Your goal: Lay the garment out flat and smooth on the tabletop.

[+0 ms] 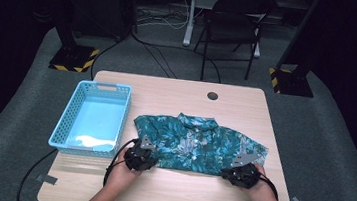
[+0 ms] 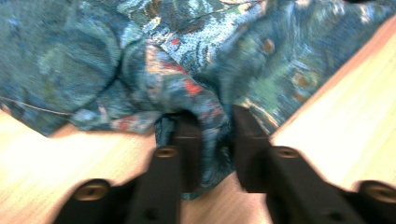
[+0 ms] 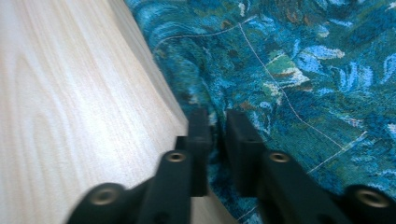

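Observation:
A teal flower-print shirt (image 1: 197,142) lies folded on the wooden table (image 1: 181,194), collar toward the far side. My left gripper (image 1: 149,153) sits at the shirt's near left corner. In the left gripper view the jaws (image 2: 215,121) pinch a bunched fold of the shirt (image 2: 93,60) between them. My right gripper (image 1: 238,165) is at the near right corner. In the right gripper view its jaws (image 3: 217,119) are closed on the edge of the shirt (image 3: 303,70), right beside bare table (image 3: 70,102).
A light blue plastic basket (image 1: 63,124) stands to the left of the shirt. A round cable hole (image 1: 212,95) marks the table's far edge. Beyond the table are a dark chair (image 1: 235,16) and stand bases with yellow-black stripes (image 1: 72,59).

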